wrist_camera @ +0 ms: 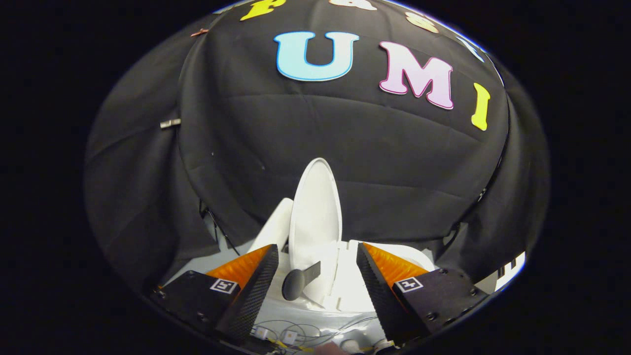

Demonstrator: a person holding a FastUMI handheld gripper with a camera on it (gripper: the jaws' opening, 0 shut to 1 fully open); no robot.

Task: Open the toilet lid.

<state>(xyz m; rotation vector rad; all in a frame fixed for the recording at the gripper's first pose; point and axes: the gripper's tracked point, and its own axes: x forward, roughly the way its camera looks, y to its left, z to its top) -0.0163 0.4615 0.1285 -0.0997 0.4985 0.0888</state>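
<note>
Gripper (pixel 315 276) tilted slightly upward, looking along its two fingers toward the booth wall; jaws spread wide and released, gripping nothing; two fingers counted, each with an orange side face, a dark textured pad (pixel 254 291) and one small square marker on its black base; left finger (pixel 246 288) and right finger (pixel 382 291) well apart, with the toilet parts in the gap between them.

Nearest, below the fingers: several thin wires (pixel 296 333) and two small pale connector blocks lying on a white surface; too small to tell more.

Just ahead, between the fingers: one dark handle (pixel 298 282) with a rounded knob end and a flat strip, fixed to the white lid near its lower end; knob closer to the left finger, touching neither finger.

Beyond: one white toilet lid (pixel 315 212), oval, raised and standing close to upright, inner face turned toward the right finger, top edge reaching up against the black cloth; lid already open; white toilet body (pixel 352 291) at its base, partly hidden by the right finger; bowl contents hidden; another white part (pixel 273 224) leaning just left of the lid, identity unclear.

Farthest: black cloth wall (pixel 246 148), draped in folds; one small metal clip (pixel 170 123) on the cloth, far to the left.
</note>
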